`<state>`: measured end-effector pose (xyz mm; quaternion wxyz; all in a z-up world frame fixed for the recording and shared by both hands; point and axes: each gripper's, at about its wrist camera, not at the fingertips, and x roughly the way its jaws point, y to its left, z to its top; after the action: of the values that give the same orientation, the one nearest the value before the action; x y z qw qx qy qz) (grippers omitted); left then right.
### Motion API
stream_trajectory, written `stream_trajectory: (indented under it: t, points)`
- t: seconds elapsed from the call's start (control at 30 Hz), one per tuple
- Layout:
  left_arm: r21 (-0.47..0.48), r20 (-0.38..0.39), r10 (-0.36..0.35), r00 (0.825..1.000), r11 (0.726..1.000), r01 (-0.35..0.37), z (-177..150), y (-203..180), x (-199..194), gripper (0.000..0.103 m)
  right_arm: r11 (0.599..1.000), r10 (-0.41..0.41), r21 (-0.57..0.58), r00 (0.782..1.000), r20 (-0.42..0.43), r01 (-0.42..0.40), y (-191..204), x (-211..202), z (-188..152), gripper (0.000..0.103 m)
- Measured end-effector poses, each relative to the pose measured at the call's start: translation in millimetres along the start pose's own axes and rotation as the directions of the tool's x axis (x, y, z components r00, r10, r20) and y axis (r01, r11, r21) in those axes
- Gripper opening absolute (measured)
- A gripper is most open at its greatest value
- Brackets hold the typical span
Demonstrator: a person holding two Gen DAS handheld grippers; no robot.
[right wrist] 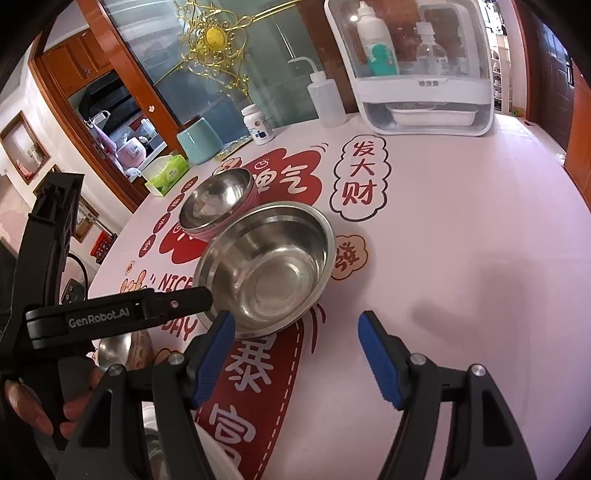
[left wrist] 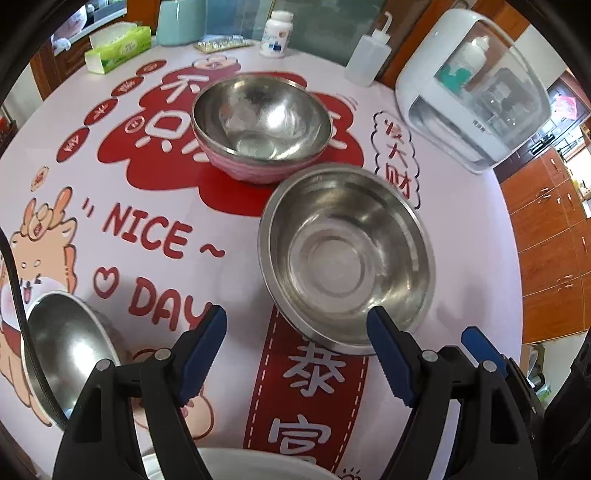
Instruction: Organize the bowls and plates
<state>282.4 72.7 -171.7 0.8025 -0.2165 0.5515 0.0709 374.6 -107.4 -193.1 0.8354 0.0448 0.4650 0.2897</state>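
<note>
Left wrist view: the left gripper [left wrist: 297, 354] is hovering over a round table [left wrist: 476, 221] covered in red and pink festive print, its blue-padded fingers [left wrist: 203, 354] standing wide apart with nothing between them. A steel bowl [left wrist: 347, 258] is sitting just beyond the fingertips, its near rim close to the right-hand pad without clearly touching it. Directly behind the steel bowl, a pink bowl [left wrist: 260, 127] with a steel lining is resting on the red centre of the print. Another steel dish [left wrist: 68, 350] is lying at the table's edge, well to the left of the steel bowl. A tissue box [left wrist: 120, 48], a white pill bottle [left wrist: 275, 35], a squeeze bottle [left wrist: 367, 55] and a white appliance [left wrist: 472, 92] are lining the table's far side, beyond the pink bowl.

Right wrist view: the right gripper [right wrist: 295, 354] is also hanging with fingers [right wrist: 380, 360] spread wide and holding nothing. The steel bowl [right wrist: 266, 273] is sitting just ahead of its left-hand pad, the pink bowl [right wrist: 218, 205] touching or nearly touching it behind. A hand [right wrist: 40, 406] is gripping the left gripper's black body to the left of the steel bowl.
</note>
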Motion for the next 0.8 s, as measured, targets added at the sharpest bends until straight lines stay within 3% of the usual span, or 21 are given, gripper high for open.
stream_trajectory:
  t: [0.13, 0.37, 0.67, 0.77, 0.8]
  points:
    - [-0.016, -0.015, -0.002, 1.000, 1.000, 0.001, 2, 1, 15, 0.073, 1.000, 0.021, 0.013, 1.000, -0.007, -0.021, -5, 13, -2, 0.067]
    - [-0.006, -0.033, 0.004, 0.999, 1.000, -0.004, 6, -2, 32, 0.063, 0.997, 0.039, 0.062, 0.999, -0.029, -0.037, -11, 30, -5, 0.045]
    - [0.011, -0.044, 0.017, 0.999, 1.000, -0.017, 6, -7, 46, 0.041, 0.995, 0.087, 0.041, 0.996, -0.016, -0.087, -8, 34, -5, 0.028]
    - [0.017, -0.045, 0.008, 0.999, 1.000, -0.007, 6, -9, 47, 0.034, 0.996, 0.085, 0.040, 0.996, -0.014, -0.085, -6, 35, -4, 0.026]
    - [0.020, -0.045, 0.002, 0.999, 1.000, -0.001, 4, -9, 46, 0.027, 0.996, 0.085, 0.042, 0.996, -0.015, -0.085, -6, 35, -4, 0.025]
